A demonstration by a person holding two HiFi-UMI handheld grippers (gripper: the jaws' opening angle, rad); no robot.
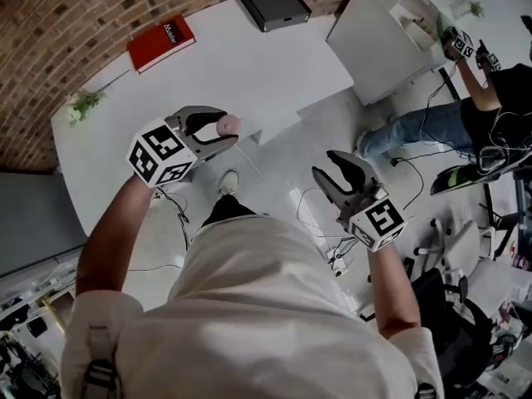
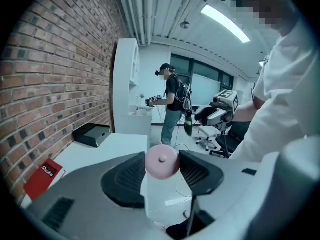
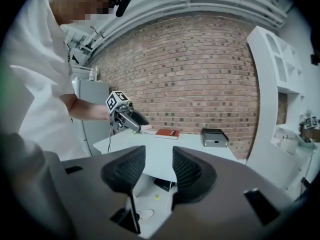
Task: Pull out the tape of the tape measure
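A small round pink tape measure sits between the jaws of my left gripper, held up in the air in front of the white table. In the left gripper view the pink disc fills the gap between both black pads, so the left gripper is shut on it. My right gripper hangs lower right over the floor, well apart from the tape measure. Its jaws stand open with nothing between them. Beyond them the left gripper shows above the table.
On the table lie a red book, a black box and a green sprig. A white cabinet stands to the right. Another person works beyond it. Cables and an office chair are on the floor.
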